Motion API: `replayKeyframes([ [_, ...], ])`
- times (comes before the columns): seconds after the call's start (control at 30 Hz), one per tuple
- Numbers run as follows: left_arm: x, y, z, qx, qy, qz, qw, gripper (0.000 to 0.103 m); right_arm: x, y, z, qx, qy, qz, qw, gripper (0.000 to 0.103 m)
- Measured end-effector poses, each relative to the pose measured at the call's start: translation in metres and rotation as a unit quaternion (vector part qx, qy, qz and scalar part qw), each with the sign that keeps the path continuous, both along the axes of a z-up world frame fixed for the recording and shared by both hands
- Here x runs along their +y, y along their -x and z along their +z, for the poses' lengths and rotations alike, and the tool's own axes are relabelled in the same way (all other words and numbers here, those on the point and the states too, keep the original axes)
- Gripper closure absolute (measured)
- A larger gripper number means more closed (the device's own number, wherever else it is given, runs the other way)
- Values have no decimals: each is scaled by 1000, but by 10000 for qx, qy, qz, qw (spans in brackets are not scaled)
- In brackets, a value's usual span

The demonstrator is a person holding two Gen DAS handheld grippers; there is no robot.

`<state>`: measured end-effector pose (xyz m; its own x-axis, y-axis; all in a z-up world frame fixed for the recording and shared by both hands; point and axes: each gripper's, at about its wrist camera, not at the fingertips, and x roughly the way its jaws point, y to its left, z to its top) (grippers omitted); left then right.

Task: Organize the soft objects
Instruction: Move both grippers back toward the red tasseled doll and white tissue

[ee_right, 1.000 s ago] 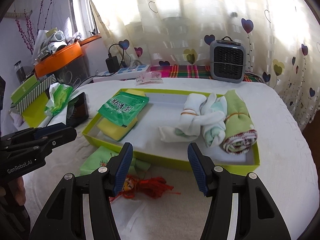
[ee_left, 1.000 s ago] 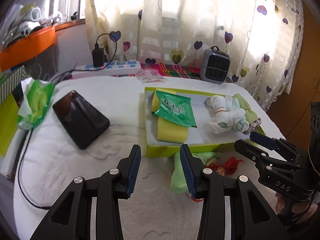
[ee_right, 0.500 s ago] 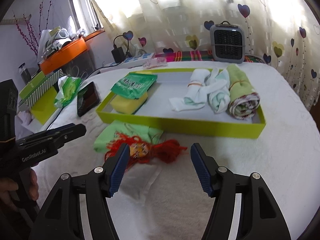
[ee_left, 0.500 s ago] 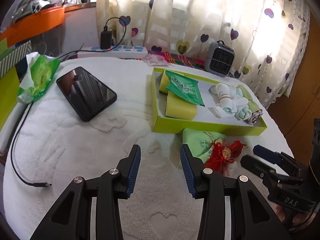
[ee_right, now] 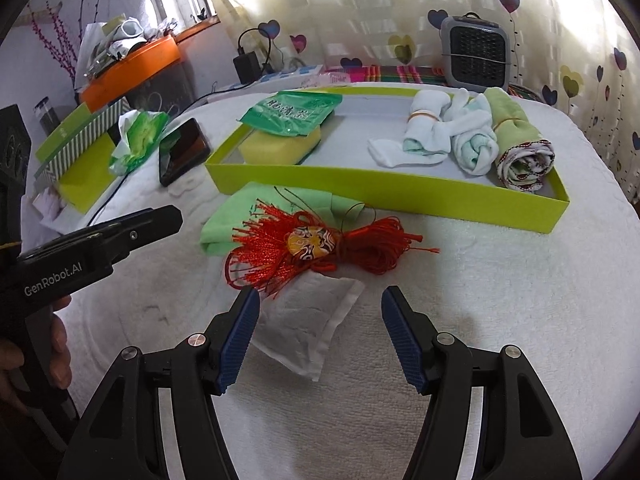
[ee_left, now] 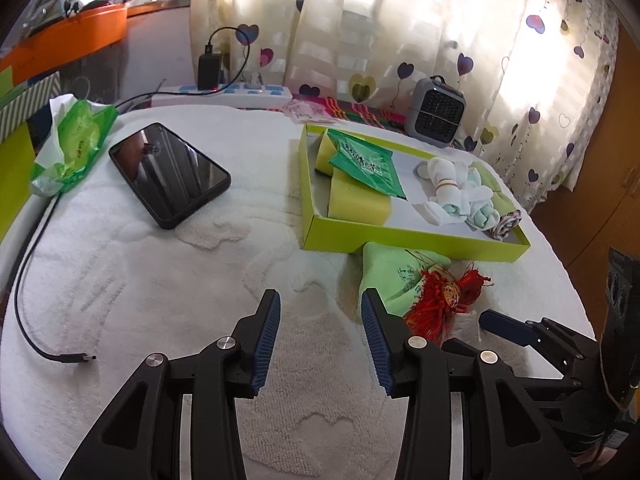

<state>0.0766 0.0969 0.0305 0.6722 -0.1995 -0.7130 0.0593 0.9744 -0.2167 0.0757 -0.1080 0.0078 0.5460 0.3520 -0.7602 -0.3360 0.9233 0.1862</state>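
On the white towel-covered bench, right tool [ee_right: 320,334] spread over flat white sachet [ee_right: 310,326] beside red tasselled ornament [ee_right: 316,244]; left tool [ee_left: 320,338] spread, opening, empty.

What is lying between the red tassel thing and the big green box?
A light green cloth lies there, spread under the red tassel ornament and reaching the lime green tray. The right wrist view shows it best.
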Motion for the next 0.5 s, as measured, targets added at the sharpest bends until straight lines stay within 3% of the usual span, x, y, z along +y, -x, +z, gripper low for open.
replayKeyframes([
  [0.27, -4, 1, -1, 32, 20, -82, 10000, 59, 2, 2, -3, -60, 262, 6, 9996, 40],
  [0.5, -5, 1, -2, 32, 17, -120, 9999, 59, -3, 3, -2, -87, 266, -44, 9996, 61],
])
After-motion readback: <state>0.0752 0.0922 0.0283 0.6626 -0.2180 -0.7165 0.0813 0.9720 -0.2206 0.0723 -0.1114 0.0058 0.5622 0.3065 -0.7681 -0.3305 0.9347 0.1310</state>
